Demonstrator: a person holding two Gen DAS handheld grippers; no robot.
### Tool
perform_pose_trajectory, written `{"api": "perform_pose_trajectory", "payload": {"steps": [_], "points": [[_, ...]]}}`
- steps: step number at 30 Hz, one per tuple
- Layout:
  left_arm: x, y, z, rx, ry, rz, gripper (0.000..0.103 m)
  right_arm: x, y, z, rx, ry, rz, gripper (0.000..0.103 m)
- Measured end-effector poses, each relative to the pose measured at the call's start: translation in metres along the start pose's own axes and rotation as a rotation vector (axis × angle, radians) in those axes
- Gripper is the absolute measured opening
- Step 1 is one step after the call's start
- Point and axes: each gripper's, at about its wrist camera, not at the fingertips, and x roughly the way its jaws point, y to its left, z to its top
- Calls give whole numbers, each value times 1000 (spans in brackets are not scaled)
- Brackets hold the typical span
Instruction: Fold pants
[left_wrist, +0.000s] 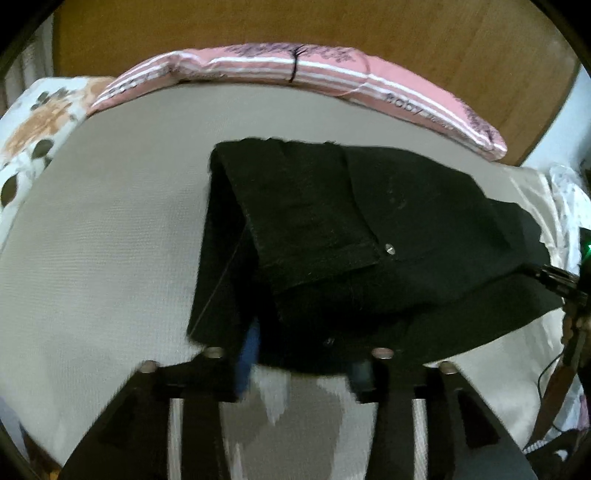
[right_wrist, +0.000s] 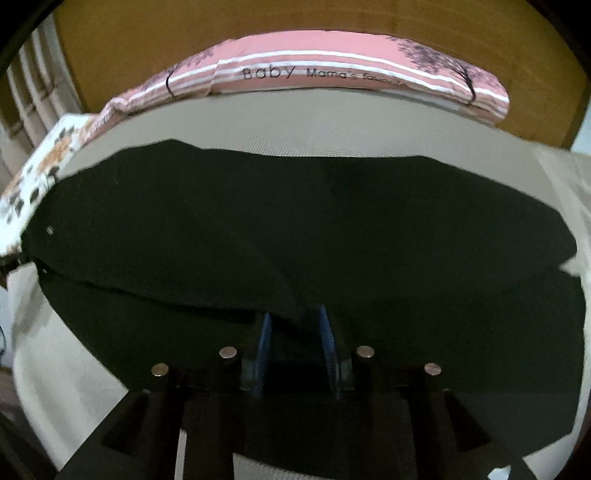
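Observation:
Black pants (left_wrist: 332, 221) lie folded over on a beige bed sheet (left_wrist: 110, 240), with a metal button (left_wrist: 389, 250) showing on the upper layer. My left gripper (left_wrist: 308, 350) stands at their near edge, open, and the cloth's hem drapes over its blue-padded fingertips (left_wrist: 251, 347). In the right wrist view the pants (right_wrist: 295, 221) stretch wide across the sheet (right_wrist: 332, 122). My right gripper (right_wrist: 295, 317) is open, its blue pads (right_wrist: 264, 332) standing either side of a fold of the cloth without pressing on it. Part of the right gripper (left_wrist: 557, 278) shows at the pants' right end.
A pink striped pillow (left_wrist: 314, 70) (right_wrist: 332, 70) lies along the far side against a wooden headboard (left_wrist: 258, 26). A floral pillow (left_wrist: 37, 122) sits at the far left. A cable (left_wrist: 546, 376) hangs at the right edge of the bed.

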Motion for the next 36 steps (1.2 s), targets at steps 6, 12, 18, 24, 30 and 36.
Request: {"api": "perform_pose_trajectory", "payload": {"steps": [6, 12, 18, 24, 30, 36], "points": [[-18, 14, -14, -134, -9, -31, 63, -14, -7, -24, 112, -13, 41, 31], [-28, 7, -28, -281, -4, -216, 63, -20, -9, -39, 222, -26, 131, 31], [3, -1, -23, -459, 18, -349, 63, -20, -9, -42, 298, -44, 174, 37], [18, 7, -15, -604, -38, -333, 55, -16, -16, -50, 380, -49, 225, 37], [4, -2, 2, -559, -91, -291, 14, -5, -32, -57, 524, -63, 284, 41], [-24, 5, 24, -571, -155, -318, 14, 5, -56, -55, 695, -110, 372, 43]]}}
